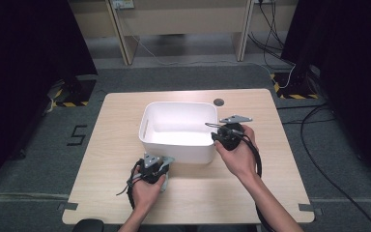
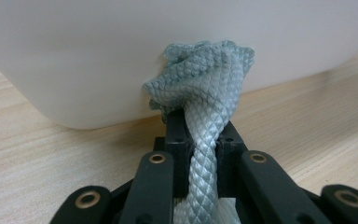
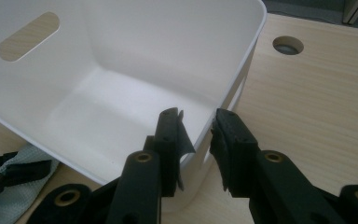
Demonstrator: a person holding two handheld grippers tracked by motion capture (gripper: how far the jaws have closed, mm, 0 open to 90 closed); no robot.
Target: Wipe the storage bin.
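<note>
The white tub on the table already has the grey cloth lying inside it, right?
Not quite. The white tub is empty; the right gripper view shows its bare floor. The grey cloth is outside it, pinched in the left tool, against the tub's outer wall.

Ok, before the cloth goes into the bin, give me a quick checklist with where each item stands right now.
1. Left hand-held gripper shut on the cloth: ok.
2. Cloth lifted above the bin rim: not ok, it sits low against the outer wall near the table.
3. Right hand-held gripper steadying the bin: jaws straddle the right wall; firm pinch: cannot tell.
4. Bin empty inside: ok.
5. Bin upright on the table: ok.
6. Cloth hanging free of the left jaws' linkage: cannot tell, its tail runs back between them.
</note>
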